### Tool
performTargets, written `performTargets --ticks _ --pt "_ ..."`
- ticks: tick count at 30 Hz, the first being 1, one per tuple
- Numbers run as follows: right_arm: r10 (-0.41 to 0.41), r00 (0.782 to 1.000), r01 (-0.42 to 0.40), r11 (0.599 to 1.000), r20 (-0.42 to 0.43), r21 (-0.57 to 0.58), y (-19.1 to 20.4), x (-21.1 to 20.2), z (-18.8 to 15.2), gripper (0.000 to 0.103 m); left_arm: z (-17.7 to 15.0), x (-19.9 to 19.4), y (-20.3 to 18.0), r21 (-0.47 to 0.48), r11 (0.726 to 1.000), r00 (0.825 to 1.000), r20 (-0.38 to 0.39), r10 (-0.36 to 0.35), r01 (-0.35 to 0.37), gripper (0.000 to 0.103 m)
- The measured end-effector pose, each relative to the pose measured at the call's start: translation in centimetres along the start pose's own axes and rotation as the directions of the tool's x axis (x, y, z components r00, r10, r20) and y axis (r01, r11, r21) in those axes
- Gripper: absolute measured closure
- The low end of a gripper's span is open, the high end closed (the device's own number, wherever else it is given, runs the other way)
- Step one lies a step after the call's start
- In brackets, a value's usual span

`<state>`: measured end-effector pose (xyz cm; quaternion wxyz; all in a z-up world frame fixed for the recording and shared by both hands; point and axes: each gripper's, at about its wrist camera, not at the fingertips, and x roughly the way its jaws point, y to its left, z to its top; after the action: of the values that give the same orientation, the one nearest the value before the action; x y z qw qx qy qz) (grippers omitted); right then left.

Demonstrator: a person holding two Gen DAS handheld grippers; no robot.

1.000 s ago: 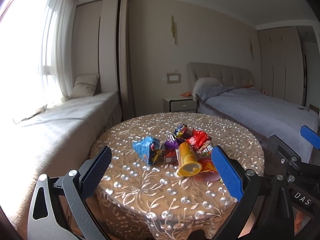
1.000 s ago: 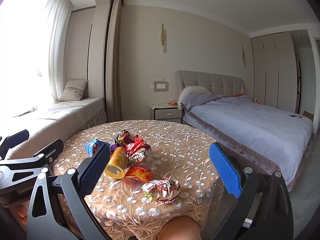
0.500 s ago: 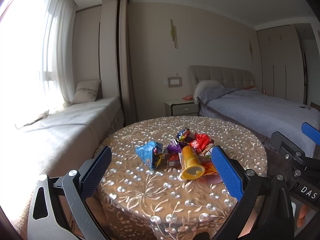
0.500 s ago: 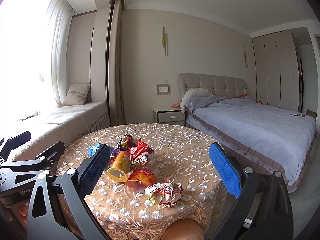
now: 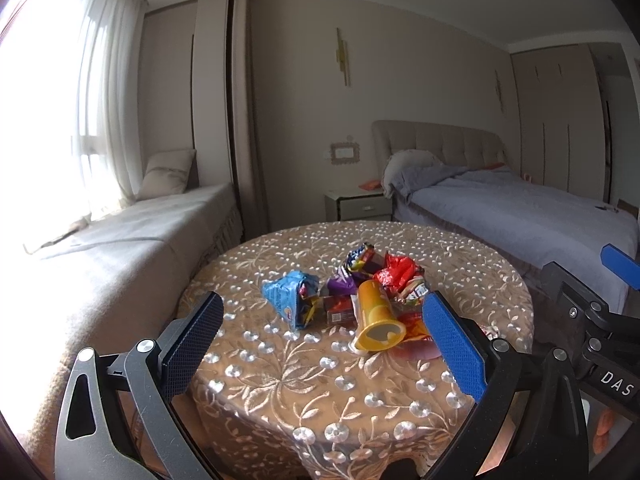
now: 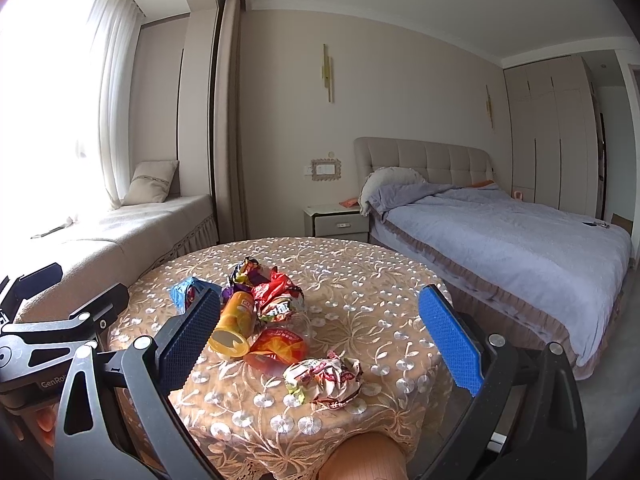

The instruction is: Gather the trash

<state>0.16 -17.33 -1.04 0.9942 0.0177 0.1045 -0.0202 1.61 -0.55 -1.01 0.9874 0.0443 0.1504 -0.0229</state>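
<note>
At frame centre: trash pile (image 5: 352, 296) on table (image 5: 480, 264) | my left gripper (image 5: 324, 344) and right gripper (image 6: 320, 338) gape wide, empty | risk: lying yellow cup (image 5: 376, 316) rolls if nudged.

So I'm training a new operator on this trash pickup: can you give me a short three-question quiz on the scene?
1. True or false: the yellow tube lies on its side on the table.
2. Which gripper is nearer the crumpled white wrapper? A left B right
3. Fill in: both grippers are ____ and hold nothing.

Key: 1 true; 2 B; 3 open.
</note>
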Motion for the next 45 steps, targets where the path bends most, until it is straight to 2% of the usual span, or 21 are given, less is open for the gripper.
performTargets --ticks 13,19,25,30,36,38,39,40,41,42,43,45 --pt "-0.013 0.999 0.012 1.000 -0.033 -0.017 -0.1 1.5 -0.8 0.004 -0.5 1.8 -0.3 -0.008 1.000 0.999 -0.044 -0.007 0.007 0.005" --pt "-0.008 0.994 0.005 0.999 -0.105 -0.032 -0.9 4.2 -2.7 0.004 -1.5 4.9 0.0 -0.022 1.000 0.993 -0.115 -0.015 0.013 0.005" --pt "-0.015 0.977 -0.005 0.996 -0.213 -0.091 -0.4 8.4 -5.6 0.004 -1.9 8.8 -1.0 -0.048 0.994 0.975 -0.196 -0.101 0.093 0.005" --pt "-0.003 0.949 -0.026 0.996 -0.314 -0.088 -0.7 11.8 -7.8 0.004 -2.0 13.6 -3.0 -0.014 0.995 0.959 -0.266 -0.100 0.100 0.005" --pt "0.028 0.927 -0.050 0.998 -0.375 -0.049 -1.4 14.1 -9.4 0.004 -2.7 17.6 -3.5 -0.014 0.994 0.937 -0.331 -0.108 0.110 0.005" --pt "0.035 0.920 -0.056 0.998 -0.390 -0.042 -1.4 14.7 -9.7 0.004 -3.1 18.4 -3.4 -0.025 0.992 0.930 -0.345 -0.125 0.124 0.015" --pt "0.037 0.917 -0.057 0.998 -0.396 -0.039 -1.5 14.9 -9.9 0.009 -3.3 18.8 -3.4 -0.037 0.989 0.923 -0.356 -0.146 0.142 0.028" --pt "0.045 0.916 -0.062 0.998 -0.400 -0.029 -1.6 15.1 -10.0 0.017 -3.5 19.1 -3.3 -0.051 0.986 0.917 -0.365 -0.164 0.156 0.042" --pt "0.055 0.910 -0.068 0.998 -0.411 -0.017 -1.7 15.5 -10.1 0.034 -3.8 19.3 -3.3 -0.059 0.984 0.911 -0.374 -0.176 0.166 0.048" --pt "0.060 0.904 -0.070 0.998 -0.424 -0.008 -1.9 15.8 -10.3 0.038 -4.0 19.4 -3.3 -0.058 0.984 0.907 -0.381 -0.180 0.171 0.051" --pt "0.059 0.907 -0.069 0.998 -0.416 -0.010 -2.0 15.8 -10.4 0.039 -4.2 19.5 -3.3 -0.055 0.983 0.905 -0.384 -0.182 0.174 0.052" --pt "0.054 0.908 -0.068 0.998 -0.415 -0.019 -1.9 15.8 -10.4 0.041 -4.3 19.2 -3.3 -0.068 0.983 0.910 -0.371 -0.184 0.171 0.052"
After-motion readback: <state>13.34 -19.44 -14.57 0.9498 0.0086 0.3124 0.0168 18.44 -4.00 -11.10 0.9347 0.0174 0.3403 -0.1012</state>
